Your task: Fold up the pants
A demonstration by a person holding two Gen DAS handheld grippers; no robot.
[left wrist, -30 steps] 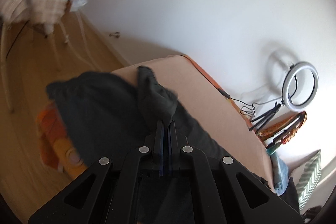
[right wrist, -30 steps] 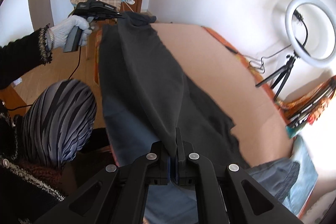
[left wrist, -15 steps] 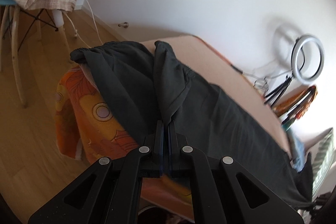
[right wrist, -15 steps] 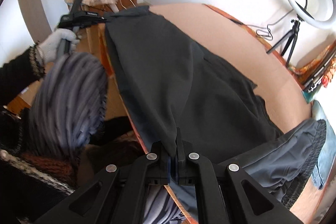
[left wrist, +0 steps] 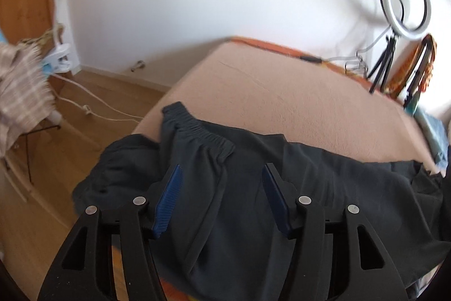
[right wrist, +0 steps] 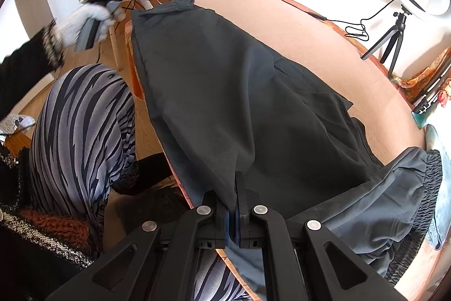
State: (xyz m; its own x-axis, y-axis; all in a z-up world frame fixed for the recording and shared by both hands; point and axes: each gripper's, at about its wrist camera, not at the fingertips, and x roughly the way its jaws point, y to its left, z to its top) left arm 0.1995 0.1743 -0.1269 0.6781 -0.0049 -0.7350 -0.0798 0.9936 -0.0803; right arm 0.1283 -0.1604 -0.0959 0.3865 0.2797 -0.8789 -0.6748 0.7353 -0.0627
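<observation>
The black pants [right wrist: 239, 92] lie stretched along the near edge of the bed [right wrist: 296, 27], long axis running from the waistband at upper left of the right view down to the right claw [right wrist: 234, 205], which pinches the leg end. The left claw [left wrist: 222, 199], fingers spread and empty, hovers over the waistband [left wrist: 197, 129], so it looks the nearer one to regrip there.

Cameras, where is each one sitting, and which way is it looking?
Left wrist: sits on the left hand-held gripper, looking along its open blue pads at the pants on the bed; no body shows.
Right wrist: sits on the right hand-held gripper, shut on the pants, looking along them; striped legs and a gloved hand show.
Both share the pants, bed and ring light.
</observation>
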